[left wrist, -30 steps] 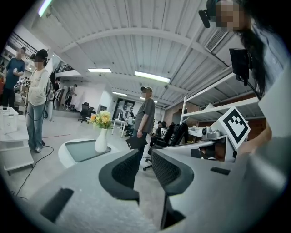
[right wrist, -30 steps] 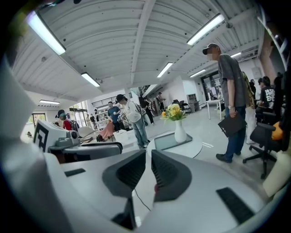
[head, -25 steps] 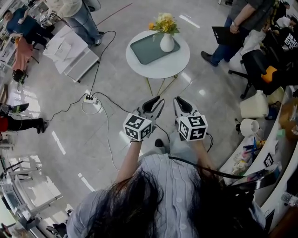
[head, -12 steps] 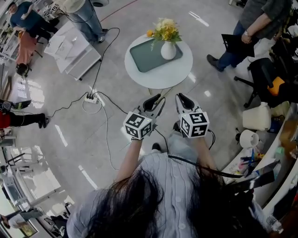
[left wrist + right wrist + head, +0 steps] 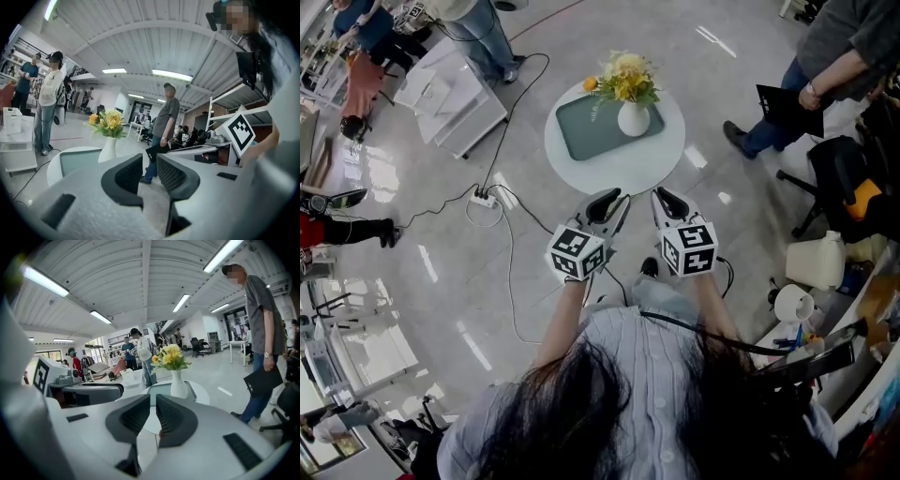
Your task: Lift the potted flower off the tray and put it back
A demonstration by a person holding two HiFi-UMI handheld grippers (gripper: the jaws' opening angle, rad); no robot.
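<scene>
Your left tongs [image 5: 612,200] and right tongs [image 5: 664,200] are both fully closed and hold nothing. They sit side by side, just short of the round worktop [image 5: 619,173]. The potted flower [image 5: 633,114] stands upright on the tray [image 5: 586,131], ahead of both tongs and untouched.

Both arms are out in front of the body, side by side. The left gripper [image 5: 608,198] and the right gripper [image 5: 665,200] point forward, tilted a little downward, tips close together but not touching. On top of each sits a marker cube, left cube [image 5: 577,253] and right cube [image 5: 690,249], about level with one another. The left forearm [image 5: 565,314] is bare and the right forearm [image 5: 713,307] runs back toward the shoulder. In the left gripper view the dark ribbed fingers [image 5: 129,174] are drawn together, empty. In the right gripper view it's the same: fingers [image 5: 174,417] together, gripping nothing.
</scene>
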